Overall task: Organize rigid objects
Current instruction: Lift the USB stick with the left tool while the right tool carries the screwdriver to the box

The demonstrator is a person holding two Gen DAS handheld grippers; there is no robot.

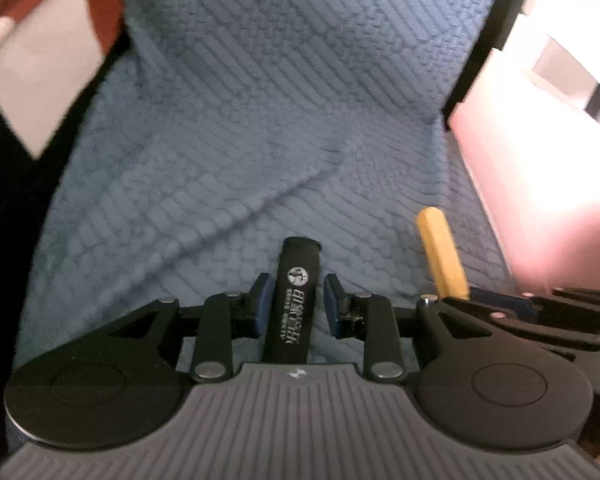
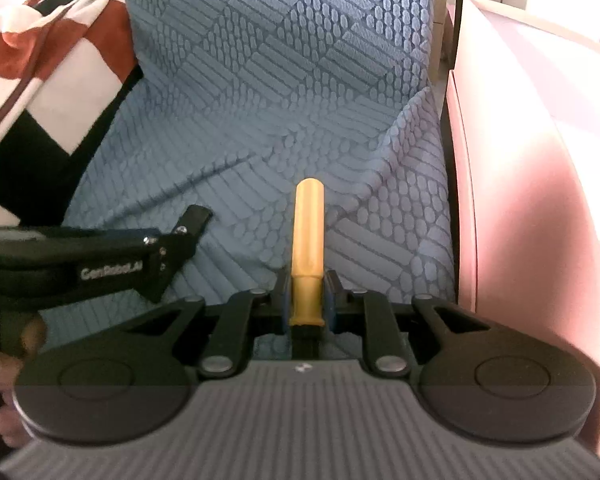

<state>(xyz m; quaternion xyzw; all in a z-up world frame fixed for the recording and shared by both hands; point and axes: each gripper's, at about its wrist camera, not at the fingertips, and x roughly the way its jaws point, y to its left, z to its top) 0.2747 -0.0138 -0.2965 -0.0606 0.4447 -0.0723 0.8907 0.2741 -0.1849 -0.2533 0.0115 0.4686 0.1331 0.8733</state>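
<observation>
Both hands are low over a blue quilted cover that looks like the seat of a sofa, with a patterned red, white and black cloth bunched at one side and a pale pink box at the other. The left gripper has a flat black bar with white printing lying lengthwise between its blue pads; a sliver of a gap seems to show on each side, yet the jaws stand nearly as closed as they go, so I take it as gripped, lightly. The right gripper is clamped on the narrow neck of a yellow-orange stick, whose rounded end points away over the cover. Both pieces look rigid and light, so neither should sag or bend when lifted. The stick looks smooth and round, and I would guess it could roll or swivel in the pads; its narrow collar seems the sensible place to hold, since the thicker shaft would stop it sliding through. The bar's flat sides suit the pads well, but held near one end it may tip.
</observation>
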